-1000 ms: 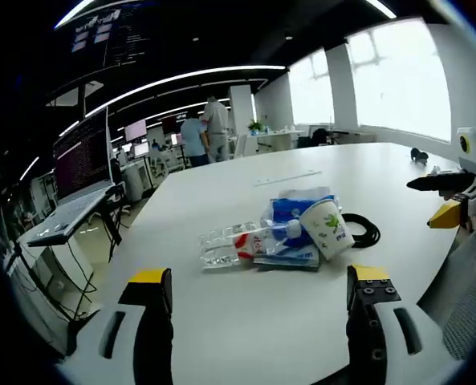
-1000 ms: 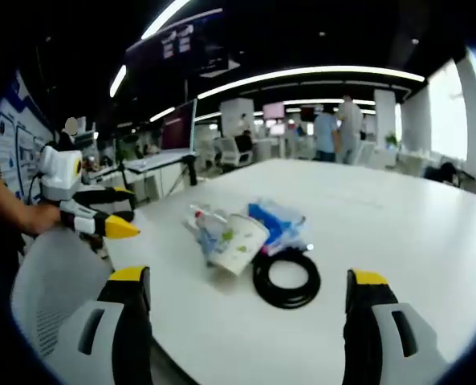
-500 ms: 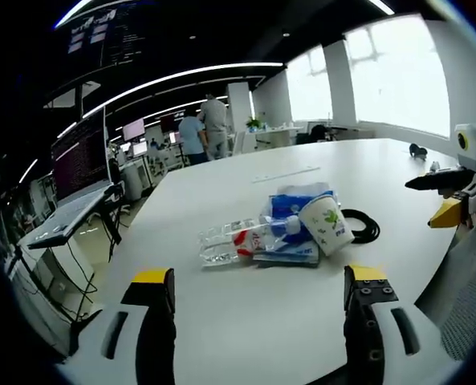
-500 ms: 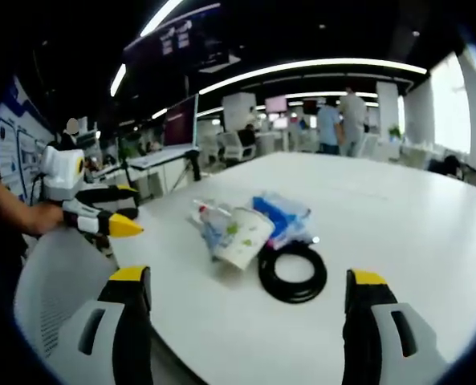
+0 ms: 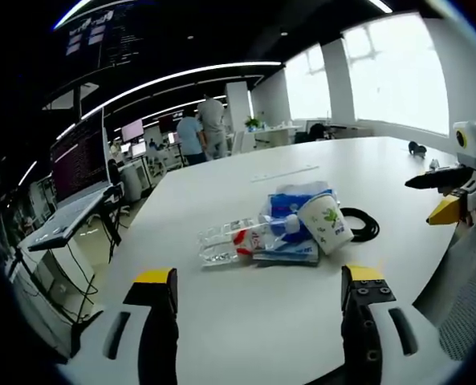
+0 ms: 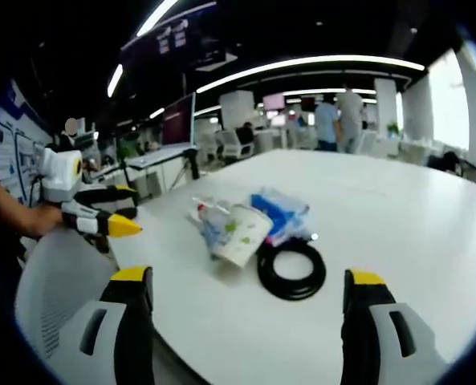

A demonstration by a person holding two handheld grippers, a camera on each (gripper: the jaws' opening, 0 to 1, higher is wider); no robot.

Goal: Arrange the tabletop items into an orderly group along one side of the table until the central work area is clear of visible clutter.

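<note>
A small heap lies mid-table: a clear plastic bottle (image 5: pixel 231 241) on its side with a red label, a blue tissue pack (image 5: pixel 295 206), a white paper cup (image 5: pixel 326 227) with a green print tipped over, and a black coiled cable (image 5: pixel 361 224). The same cup (image 6: pixel 239 235), blue pack (image 6: pixel 278 212) and cable (image 6: pixel 291 269) appear in the right gripper view. My left gripper (image 5: pixel 258 281) is open, short of the heap, nothing between its jaws. My right gripper (image 6: pixel 247 281) is open too, just short of the cable. Each gripper shows at the edge of the other's view.
The white table (image 5: pixel 246 313) is wide and rounded. A laptop on a stand (image 5: pixel 73 192) is off the table's left edge. A strip (image 5: pixel 284 173) and a small dark item (image 5: pixel 418 149) lie farther back. People stand among desks in the distance (image 5: pixel 204 128). A grey chair back (image 6: pixel 49 289) is near.
Both views have shifted only slightly. The heap and both grippers stay as they were.
</note>
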